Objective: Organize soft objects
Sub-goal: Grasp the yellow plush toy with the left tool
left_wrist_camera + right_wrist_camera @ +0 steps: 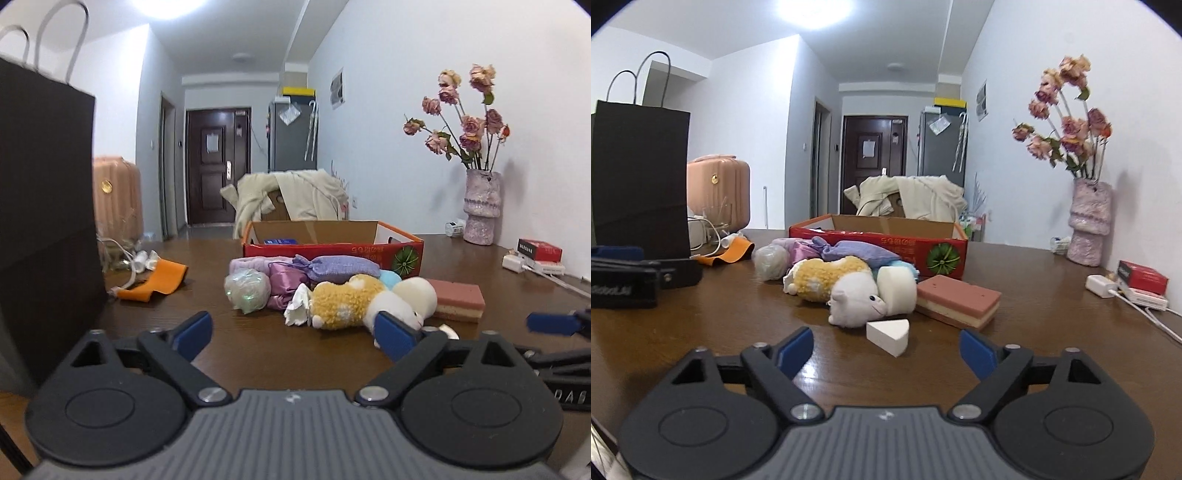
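- Hovering low over the brown wooden table (701, 332), the right gripper (886, 350) has its blue-padded jaws spread wide and empty, aimed at a white wedge sponge (888, 334) lying just ahead of them.
- The left gripper (295, 332) is likewise wide apart and holds nothing, facing the pile of soft things.
- Nearest it lies a yellow-and-white plush toy (351, 304), touching a white round sponge (417, 291); a pink layered sponge block (458, 299) sits just beside.
- Behind them a lavender sachet pouch (332, 267) leans against the red cardboard box (369, 253), the likely destination.
- All look light and squashy; the plush should pinch best across its body, the wedge across its flat faces.
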